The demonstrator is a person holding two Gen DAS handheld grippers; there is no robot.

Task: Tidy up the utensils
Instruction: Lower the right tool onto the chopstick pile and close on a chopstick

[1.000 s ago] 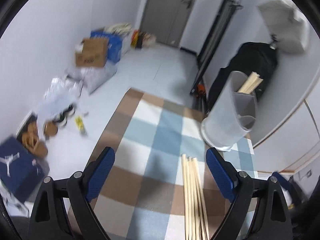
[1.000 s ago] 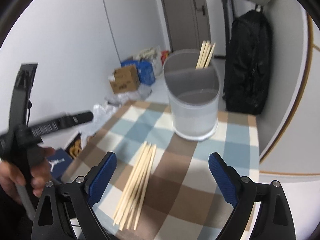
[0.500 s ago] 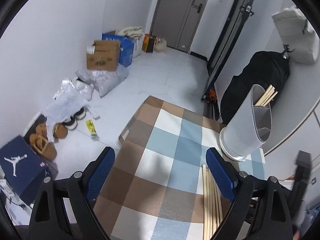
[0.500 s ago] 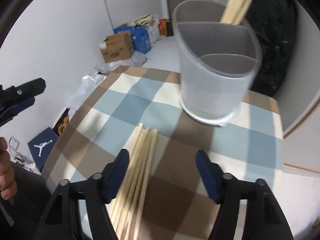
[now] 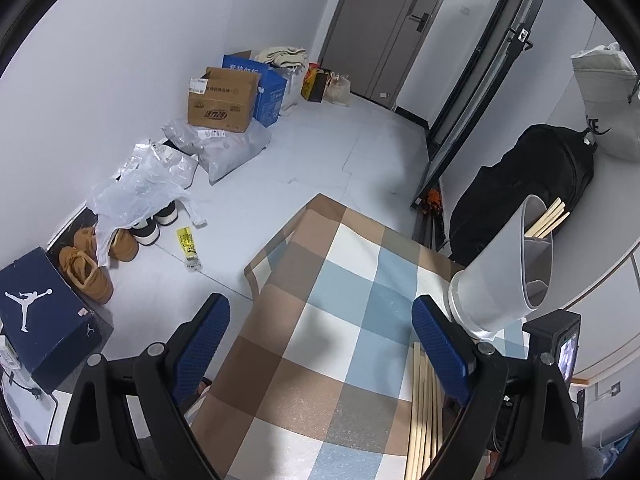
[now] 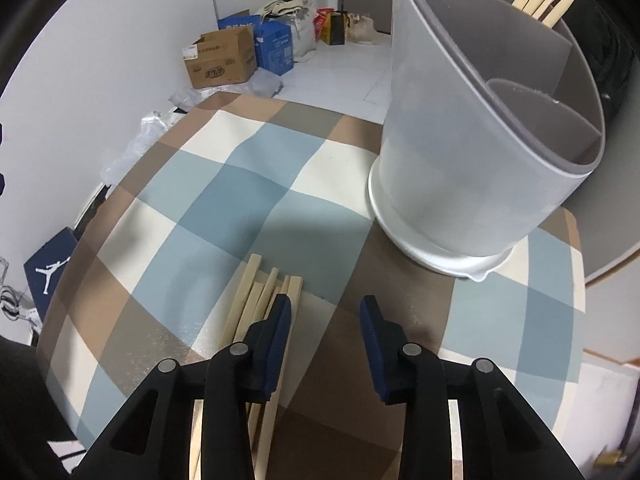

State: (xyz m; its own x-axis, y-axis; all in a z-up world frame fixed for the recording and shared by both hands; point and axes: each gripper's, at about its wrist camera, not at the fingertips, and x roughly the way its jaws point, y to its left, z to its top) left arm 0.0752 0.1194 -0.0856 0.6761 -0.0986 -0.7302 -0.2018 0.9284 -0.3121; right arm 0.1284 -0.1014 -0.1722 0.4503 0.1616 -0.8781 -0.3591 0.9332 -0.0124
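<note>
Right claw (image 6: 325, 316) parted, empty, low over checkered bench (image 6: 224, 184). Left finger overlaps loose chopsticks (image 6: 256, 300). Divided holder (image 6: 472, 152) beyond has more sticks.

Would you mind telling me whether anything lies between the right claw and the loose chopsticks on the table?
Nothing visible does. The right claw is open just above the chopsticks, its left finger already over the bundle's right edge. The holder stands beyond, apart from the bundle.
</note>
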